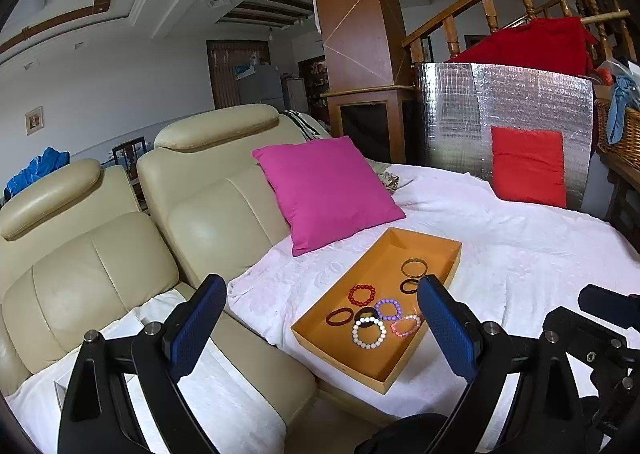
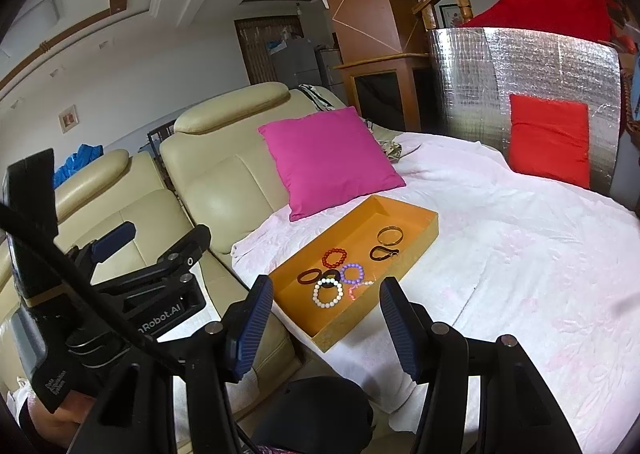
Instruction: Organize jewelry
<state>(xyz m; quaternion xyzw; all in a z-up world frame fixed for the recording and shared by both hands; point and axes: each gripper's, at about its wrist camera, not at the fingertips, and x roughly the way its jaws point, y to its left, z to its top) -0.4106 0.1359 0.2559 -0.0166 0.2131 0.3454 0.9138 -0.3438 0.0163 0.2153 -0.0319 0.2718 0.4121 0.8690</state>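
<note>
Orange cardboard tray lies on the white blanket beside the pink cushion, and in it your 8 bracelets rest: the white beaded bracelet nearest you, the gold bangle farthest. Your left gripper and right gripper both hover short of the tray, jaws apart, holding nothing.
</note>
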